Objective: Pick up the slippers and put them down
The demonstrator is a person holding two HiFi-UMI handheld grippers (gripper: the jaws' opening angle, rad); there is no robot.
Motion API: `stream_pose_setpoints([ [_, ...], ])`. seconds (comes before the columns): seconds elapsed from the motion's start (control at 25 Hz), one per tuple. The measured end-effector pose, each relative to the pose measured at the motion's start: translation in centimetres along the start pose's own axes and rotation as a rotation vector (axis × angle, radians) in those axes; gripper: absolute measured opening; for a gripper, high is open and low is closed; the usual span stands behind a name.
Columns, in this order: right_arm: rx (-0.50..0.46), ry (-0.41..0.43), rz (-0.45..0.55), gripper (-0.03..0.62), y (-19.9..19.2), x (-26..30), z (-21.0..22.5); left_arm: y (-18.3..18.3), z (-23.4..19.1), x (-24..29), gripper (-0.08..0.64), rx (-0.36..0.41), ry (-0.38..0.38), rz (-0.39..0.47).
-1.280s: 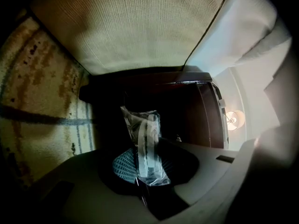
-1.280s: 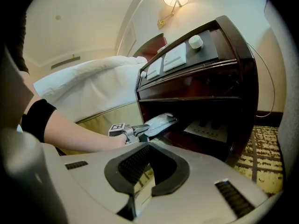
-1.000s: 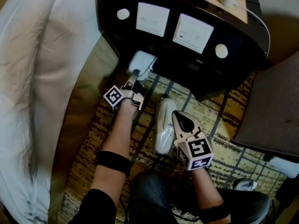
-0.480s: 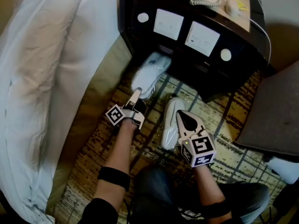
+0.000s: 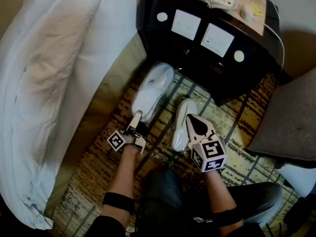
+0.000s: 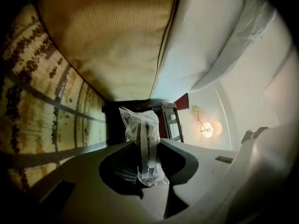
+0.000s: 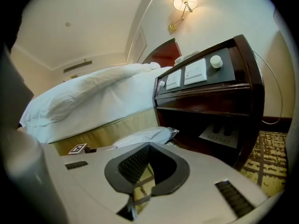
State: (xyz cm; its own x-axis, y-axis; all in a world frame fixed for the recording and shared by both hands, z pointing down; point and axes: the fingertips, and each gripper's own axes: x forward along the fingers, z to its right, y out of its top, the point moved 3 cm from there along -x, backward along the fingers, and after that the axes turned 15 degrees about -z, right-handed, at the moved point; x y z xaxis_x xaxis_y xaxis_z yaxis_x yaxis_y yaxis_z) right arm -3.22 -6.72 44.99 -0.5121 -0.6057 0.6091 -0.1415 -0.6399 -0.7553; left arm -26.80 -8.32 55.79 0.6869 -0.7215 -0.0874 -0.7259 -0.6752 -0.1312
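head view, left to right. bed (image 5: pixel 54 58): white duvet, beside the patterned carpet (image 5: pixel 94 181). my left tool (image 5: pixel 135 118): clenched on the clear film at the near end of the wrapped slipper (image 5: pixel 153 87). this slipper stretches from the tool toward the foot of the dark nightstand (image 5: pixel 197 48) (the left gripper view shows the film pinched between the jaws); i cannot tell whether it rests on the carpet. second slipper (image 5: pixel 178 125): on the carpet just right of the first. my right tool (image 5: pixel 192 123): jaws clenched together above that slipper's right edge; whether it touches the slipper is unclear.
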Motion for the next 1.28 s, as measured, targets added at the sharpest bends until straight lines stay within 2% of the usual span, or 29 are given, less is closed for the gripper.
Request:
stream_pose_setpoints([
  [0.44, -0.008, 0.006, -0.015, 0.012, -1.3, -0.8, -0.4, -3.9, -3.1, -6.4, 0.094, -0.064, 0.076, 0.043],
  [0.96, -0.004, -0.011, -0.034, 0.012, -2.0, -0.5, -0.7, -5.1, -7.9, -8.3, 0.095, -0.133, 0.225, 0.009],
  [1.12, 0.002, -0.009, -0.037, 0.012, -2.2, -0.3, -0.6, -5.0, -8.7, -8.9, 0.101, -0.128, 0.276, 0.010],
  [1.2, 0.007, -0.008, -0.038, 0.012, -2.3, -0.3, -0.6, -5.1, -9.0, -9.2, 0.125, -0.125, 0.310, 0.010],
  [1.28, 0.006, -0.007, -0.038, 0.012, -2.3, -0.3, -0.7, -5.2, -9.6, -9.6, 0.194, -0.124, 0.354, 0.004],
])
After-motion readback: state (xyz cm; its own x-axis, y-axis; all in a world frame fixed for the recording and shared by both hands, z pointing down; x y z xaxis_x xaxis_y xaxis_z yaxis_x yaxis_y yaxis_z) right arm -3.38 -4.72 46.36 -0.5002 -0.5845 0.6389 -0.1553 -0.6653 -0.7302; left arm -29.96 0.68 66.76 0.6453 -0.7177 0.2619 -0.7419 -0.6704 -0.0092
